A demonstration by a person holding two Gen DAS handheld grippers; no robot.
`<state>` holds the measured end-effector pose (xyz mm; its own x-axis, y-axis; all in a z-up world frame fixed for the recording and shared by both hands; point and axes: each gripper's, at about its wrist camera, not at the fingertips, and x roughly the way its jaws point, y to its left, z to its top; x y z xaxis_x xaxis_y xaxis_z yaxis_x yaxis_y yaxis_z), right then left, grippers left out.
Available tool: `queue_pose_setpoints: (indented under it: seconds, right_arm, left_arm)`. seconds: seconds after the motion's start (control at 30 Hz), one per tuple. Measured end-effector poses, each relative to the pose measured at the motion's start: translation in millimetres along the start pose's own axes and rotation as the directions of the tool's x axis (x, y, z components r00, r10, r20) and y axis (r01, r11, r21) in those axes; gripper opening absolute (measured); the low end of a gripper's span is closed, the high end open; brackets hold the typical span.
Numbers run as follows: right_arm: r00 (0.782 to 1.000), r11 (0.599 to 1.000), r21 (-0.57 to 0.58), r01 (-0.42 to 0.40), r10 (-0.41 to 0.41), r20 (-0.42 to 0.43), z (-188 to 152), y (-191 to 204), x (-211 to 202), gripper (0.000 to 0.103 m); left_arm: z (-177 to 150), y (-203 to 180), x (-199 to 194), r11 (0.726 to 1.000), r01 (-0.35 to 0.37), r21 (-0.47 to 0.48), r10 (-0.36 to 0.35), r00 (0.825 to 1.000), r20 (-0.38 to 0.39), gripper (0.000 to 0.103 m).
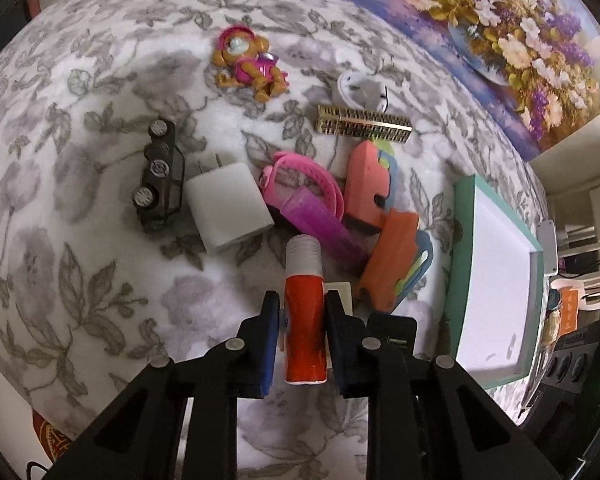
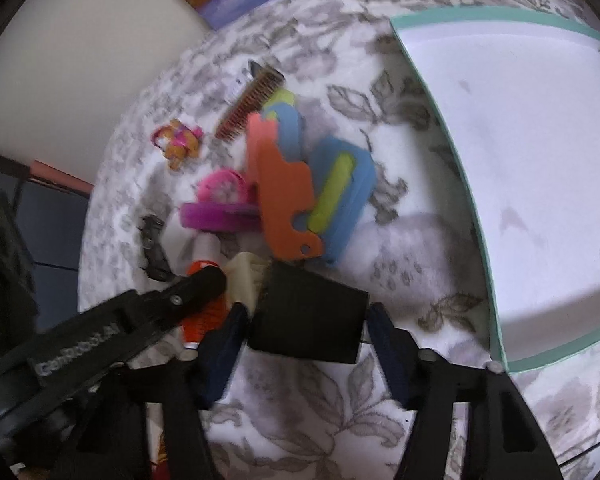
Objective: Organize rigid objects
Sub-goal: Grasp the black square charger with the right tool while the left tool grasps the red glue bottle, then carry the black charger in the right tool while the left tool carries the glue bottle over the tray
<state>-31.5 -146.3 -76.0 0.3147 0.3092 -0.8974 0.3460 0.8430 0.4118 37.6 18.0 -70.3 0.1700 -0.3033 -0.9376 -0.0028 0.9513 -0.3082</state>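
In the left wrist view my left gripper (image 1: 302, 312) is shut on a red glue stick with a white cap (image 1: 303, 312), held just above the floral cloth. In the right wrist view my right gripper (image 2: 306, 328) is open around a black block-shaped charger (image 2: 308, 316) that lies on the cloth; the pads do not press it. The left gripper's arm (image 2: 140, 320) and the glue stick (image 2: 202, 320) show at the left there. A pile of toys lies ahead: orange foam cars (image 1: 388, 256), a pink watch (image 1: 300, 184), a white charger (image 1: 228, 212), a dark toy car (image 1: 160, 180).
A teal-rimmed white tray (image 1: 460, 264) lies to the right of the pile; it also shows in the right wrist view (image 2: 452, 148). A puppy figure (image 1: 248, 64), a gold comb (image 1: 364, 124) and a white plug (image 1: 360, 90) lie farther back. A flower painting (image 1: 500, 40) leans behind.
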Motion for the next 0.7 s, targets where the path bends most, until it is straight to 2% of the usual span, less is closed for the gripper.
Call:
queue_pose_setpoints:
  seconds: [0.13,0.2,0.33,0.47,0.7]
  right_arm:
    - [1.0,0.999,0.03,-0.01,0.011,-0.009,0.1,-6.1,-0.7,0.062]
    - [1.0,0.999,0.035,-0.009,0.009,0.002,0.9,-7.4,-4.5,0.062]
    - [0.999,0.998,0.061,-0.036,0.033,0.041,5.4,-11.4,-15.2,0.062]
    - [0.998,0.999,0.046,-0.016,0.013,0.067,8.3,-12.0,-22.8,0.062]
    - [0.998,0.999,0.026,0.025,-0.026,0.054,9.0,-11.3,-20.1,0.062]
  left_arm:
    - [2.7,-1.4,-9.4,1.0,0.003,-0.008,-0.002,1.0,0.029,0.024]
    - [3.9,-3.0,-17.3,0.999,0.028,-0.03,-0.026,0.999,0.04,0.024]
    - [4.6,-8.0,-34.5,0.999,0.031,-0.009,-0.03,0.995,0.097,0.024]
    - [5.6,-9.8,-30.0,0.999,0.052,-0.014,-0.051,0.996,0.078,0.024]
    - [5.0,-7.1,-7.4,0.999,-0.038,-0.018,0.038,0.999,0.02,0.024]
